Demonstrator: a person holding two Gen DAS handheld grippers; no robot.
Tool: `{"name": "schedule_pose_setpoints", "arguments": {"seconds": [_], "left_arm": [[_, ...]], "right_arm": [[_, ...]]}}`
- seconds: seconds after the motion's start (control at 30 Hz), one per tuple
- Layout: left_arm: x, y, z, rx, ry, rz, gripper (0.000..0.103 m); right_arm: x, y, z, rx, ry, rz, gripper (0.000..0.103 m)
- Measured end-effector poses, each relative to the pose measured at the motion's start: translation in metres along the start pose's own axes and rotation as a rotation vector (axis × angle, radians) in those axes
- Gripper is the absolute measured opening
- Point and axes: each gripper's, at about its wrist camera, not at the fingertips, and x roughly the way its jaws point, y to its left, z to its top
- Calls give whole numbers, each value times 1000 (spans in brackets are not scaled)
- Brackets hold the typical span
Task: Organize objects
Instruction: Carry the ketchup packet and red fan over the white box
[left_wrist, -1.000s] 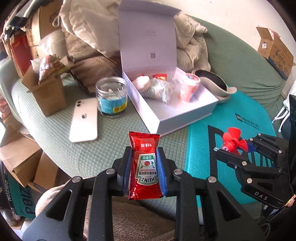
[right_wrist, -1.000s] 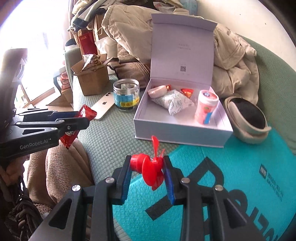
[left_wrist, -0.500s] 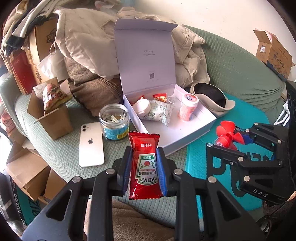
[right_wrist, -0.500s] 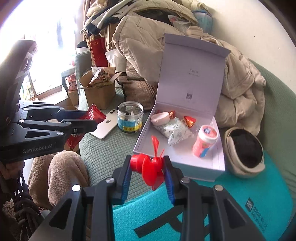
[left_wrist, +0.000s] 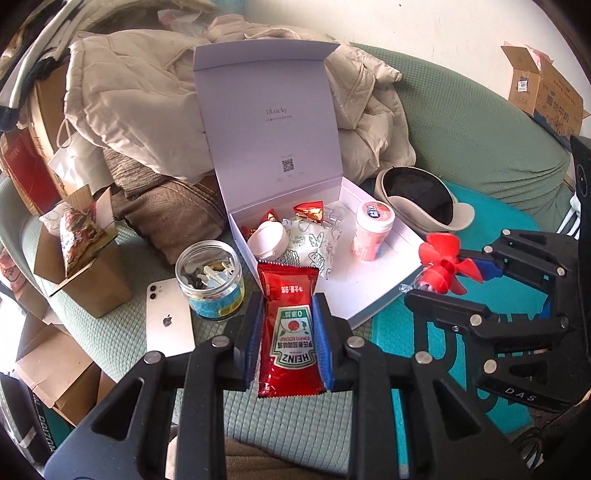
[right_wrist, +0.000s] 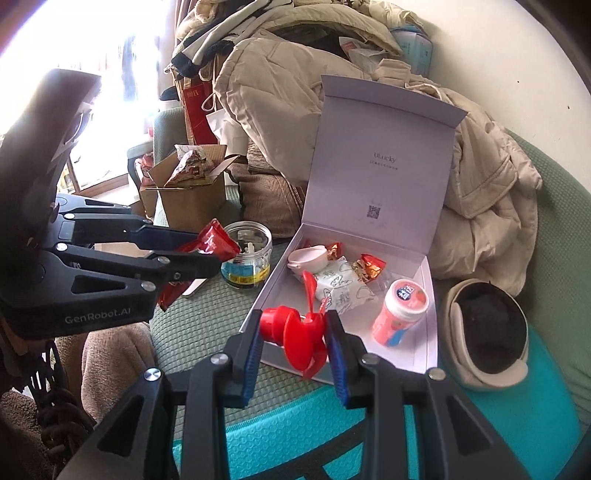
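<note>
My left gripper (left_wrist: 288, 314) is shut on a red Heinz ketchup sachet (left_wrist: 290, 332), held upright in the air in front of the white gift box (left_wrist: 373, 291). The same sachet (right_wrist: 210, 243) shows in the right wrist view, pinched in the left gripper (right_wrist: 207, 254). My right gripper (right_wrist: 295, 325) is shut on a small red toy fan (right_wrist: 299, 336), just short of the box's near wall (right_wrist: 291, 363). That fan (left_wrist: 443, 266) hangs right of the box in the left wrist view. The open box holds a pink bottle (left_wrist: 371, 229), a white round case (left_wrist: 266, 240), a printed packet (left_wrist: 314, 245) and wrapped candies (left_wrist: 308, 210).
A glass jar (left_wrist: 210, 280) and a white phone (left_wrist: 168, 321) lie left of the box on the green sofa (left_wrist: 461, 122). A brown carton with a snack bag (left_wrist: 83, 254) stands further left. A cap (left_wrist: 421, 199) rests right of the box, a teal mat (right_wrist: 461, 435) in front, piled jackets (left_wrist: 129, 110) behind.
Both grippers have risen and drawn back with their loads, so the box and its raised lid sit lower and smaller in each view. Both grips are unchanged.
</note>
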Motion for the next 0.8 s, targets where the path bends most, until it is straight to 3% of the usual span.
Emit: {"name": "schedule_pose_setpoints", "arguments": {"seconds": [0.8], "left_arm": [[111, -10, 21, 27, 144, -58, 25]], "right_arm": [[87, -50, -8, 73, 129, 11, 33]]}}
